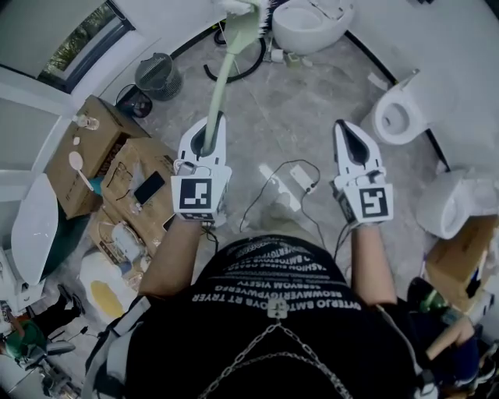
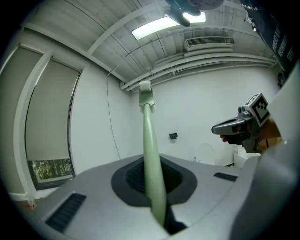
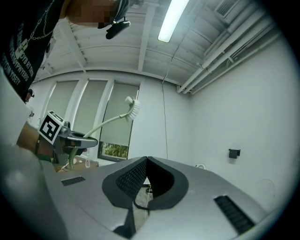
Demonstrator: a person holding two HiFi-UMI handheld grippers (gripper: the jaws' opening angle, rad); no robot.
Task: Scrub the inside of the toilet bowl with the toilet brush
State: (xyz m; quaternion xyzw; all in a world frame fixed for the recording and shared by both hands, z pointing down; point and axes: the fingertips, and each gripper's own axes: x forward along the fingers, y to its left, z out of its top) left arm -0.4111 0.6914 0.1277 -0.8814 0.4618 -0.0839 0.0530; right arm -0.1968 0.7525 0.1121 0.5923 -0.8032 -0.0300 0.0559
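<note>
My left gripper [image 1: 209, 132] is shut on the pale green handle [image 1: 227, 72] of the toilet brush, which points away from me. Its white bristle head [image 1: 251, 8] reaches the top edge of the head view. From the left gripper view the handle [image 2: 151, 154] rises straight out between the jaws. The right gripper view catches the brush head [image 3: 132, 108] up in the air. My right gripper [image 1: 343, 129] hangs beside it, jaws together on nothing. A white toilet bowl [image 1: 309, 23] stands far ahead. A second one [image 1: 397, 117] is at the right, and a third [image 1: 447, 206] sits nearer me.
Cardboard boxes [image 1: 84, 156] with a phone and small items crowd the left floor. A round grey fan [image 1: 158, 75] and a black hose [image 1: 234, 75] lie ahead. A white power strip [image 1: 301, 177] and cables trail between the grippers. A window [image 1: 78, 37] is at the upper left.
</note>
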